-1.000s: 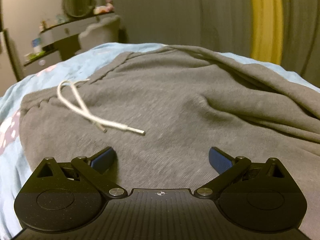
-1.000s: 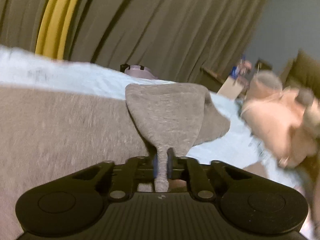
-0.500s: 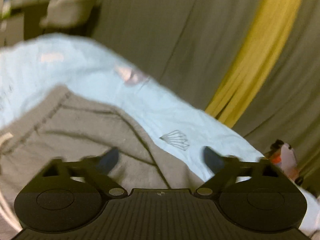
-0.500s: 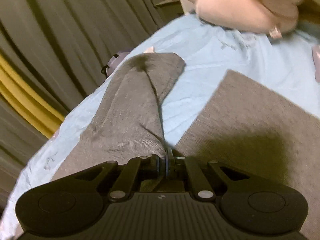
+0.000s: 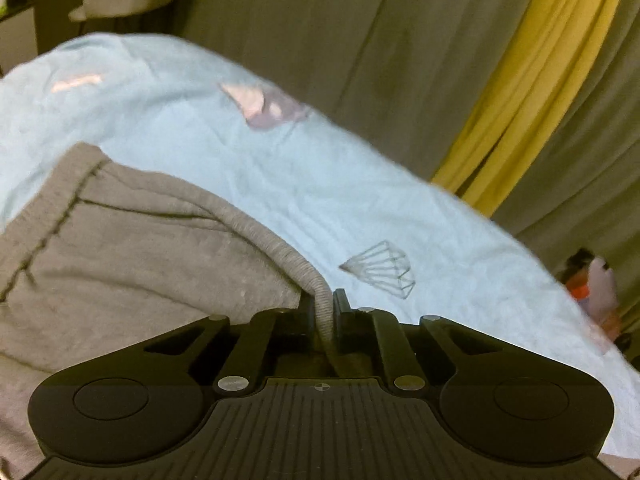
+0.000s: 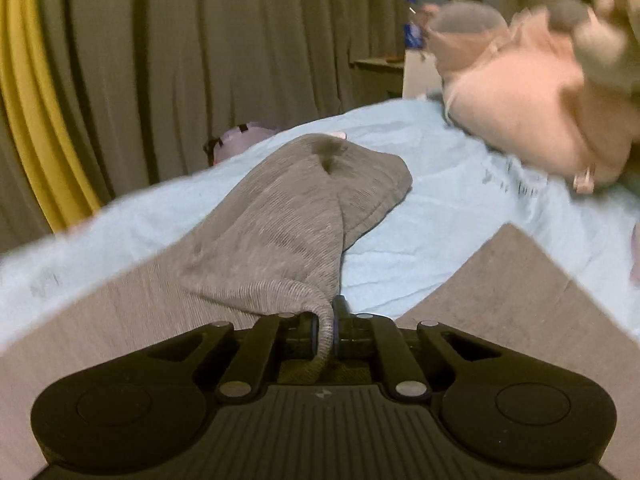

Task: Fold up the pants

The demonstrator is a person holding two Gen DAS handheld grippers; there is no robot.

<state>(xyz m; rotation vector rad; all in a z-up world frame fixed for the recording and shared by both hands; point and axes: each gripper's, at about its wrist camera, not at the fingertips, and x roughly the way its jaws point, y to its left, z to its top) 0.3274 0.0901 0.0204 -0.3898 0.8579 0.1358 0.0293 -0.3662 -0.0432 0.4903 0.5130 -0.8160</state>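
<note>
Since a second ago, the left gripper (image 5: 323,300) has swung from open over the drawstring to clamped on the ribbed edge of the grey pants (image 5: 120,248), lower left on the blue sheet (image 5: 360,184). Right gripper (image 6: 328,320) stays clamped on a pant-leg cuff (image 6: 296,232), mid-frame.

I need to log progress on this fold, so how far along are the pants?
Early stage. Done: both grips are set. The left gripper is shut on the ribbed edge of the grey pants, and the right gripper is shut on a ribbed hem, lifting that leg off the light blue sheet. In hand: that raised leg. Left: no finished fold shows in either view, so folding and flattening remain.
</note>
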